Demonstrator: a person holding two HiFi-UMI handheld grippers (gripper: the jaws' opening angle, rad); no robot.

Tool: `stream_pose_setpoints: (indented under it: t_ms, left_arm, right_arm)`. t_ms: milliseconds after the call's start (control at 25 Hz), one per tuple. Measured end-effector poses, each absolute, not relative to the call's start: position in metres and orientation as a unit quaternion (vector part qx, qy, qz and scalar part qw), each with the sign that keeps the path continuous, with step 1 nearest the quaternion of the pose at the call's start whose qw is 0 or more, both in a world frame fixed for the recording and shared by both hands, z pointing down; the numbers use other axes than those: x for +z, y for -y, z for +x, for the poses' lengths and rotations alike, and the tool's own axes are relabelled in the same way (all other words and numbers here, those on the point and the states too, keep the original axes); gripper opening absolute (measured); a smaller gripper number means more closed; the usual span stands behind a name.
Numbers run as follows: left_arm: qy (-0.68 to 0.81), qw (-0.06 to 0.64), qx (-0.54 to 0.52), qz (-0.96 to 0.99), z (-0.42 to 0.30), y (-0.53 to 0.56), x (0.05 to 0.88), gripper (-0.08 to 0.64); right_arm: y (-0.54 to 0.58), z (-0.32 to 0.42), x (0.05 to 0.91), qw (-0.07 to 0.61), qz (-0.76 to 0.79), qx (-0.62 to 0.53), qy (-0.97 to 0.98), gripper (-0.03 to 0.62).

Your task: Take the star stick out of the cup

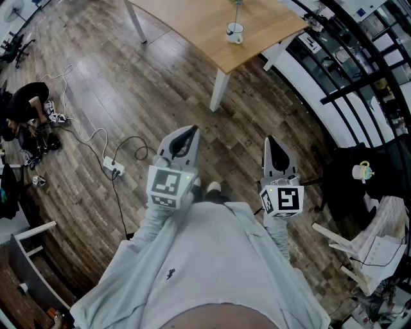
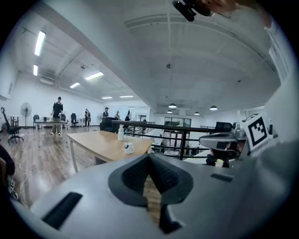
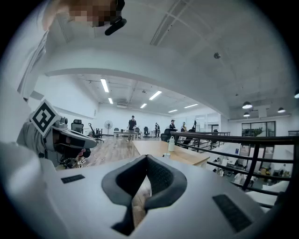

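Observation:
A white cup (image 1: pixel 234 32) stands near the front corner of a wooden table (image 1: pixel 212 26) far ahead of me, with a thin stick (image 1: pixel 237 11) rising out of it; its star end is not visible. The left gripper view shows the cup (image 2: pixel 128 148) small beside a white bottle (image 2: pixel 121 133). The cup (image 3: pixel 166 154) is tiny in the right gripper view. Both grippers are held close to my chest, well short of the table. My left gripper (image 1: pixel 191 130) and right gripper (image 1: pixel 268 139) have their jaws together with nothing between them.
Wooden floor lies between me and the table. A power strip (image 1: pixel 113 168) with trailing cables lies on the floor at left, and a person (image 1: pixel 26 103) crouches farther left. A black railing (image 1: pixel 359 83) runs along the right. A dark chair (image 1: pixel 359 186) stands at right.

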State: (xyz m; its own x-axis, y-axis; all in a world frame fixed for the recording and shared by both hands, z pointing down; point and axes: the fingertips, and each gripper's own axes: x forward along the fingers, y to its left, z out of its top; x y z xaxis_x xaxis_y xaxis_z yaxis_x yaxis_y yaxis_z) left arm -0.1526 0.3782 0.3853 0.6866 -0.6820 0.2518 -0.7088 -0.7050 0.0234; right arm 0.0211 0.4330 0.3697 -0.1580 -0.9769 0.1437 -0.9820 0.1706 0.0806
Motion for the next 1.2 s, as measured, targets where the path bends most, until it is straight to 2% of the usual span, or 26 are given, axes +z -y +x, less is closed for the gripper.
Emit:
stream_pose_setpoints:
  t_ms: [200, 840, 1200]
  left_arm:
    - [0.381, 0.033, 0.122, 0.916, -0.150, -0.381, 0.380, 0.020]
    - [0.417, 0.030, 0.128, 0.899, -0.134, -0.409, 0.383, 0.020]
    - [0.421, 0.044, 0.137, 0.896, -0.134, -0.342, 0.402, 0.020]
  right_arm:
    - [-0.436, 0.014, 0.376, 0.077, 0.636, 0.021, 0.768, 0.017]
    - [-0.465, 0.047, 0.386, 0.061, 0.624, 0.031, 0.778, 0.017]
    - [-0.399, 0.056, 0.407, 0.071, 0.629, 0.058, 0.772, 0.017]
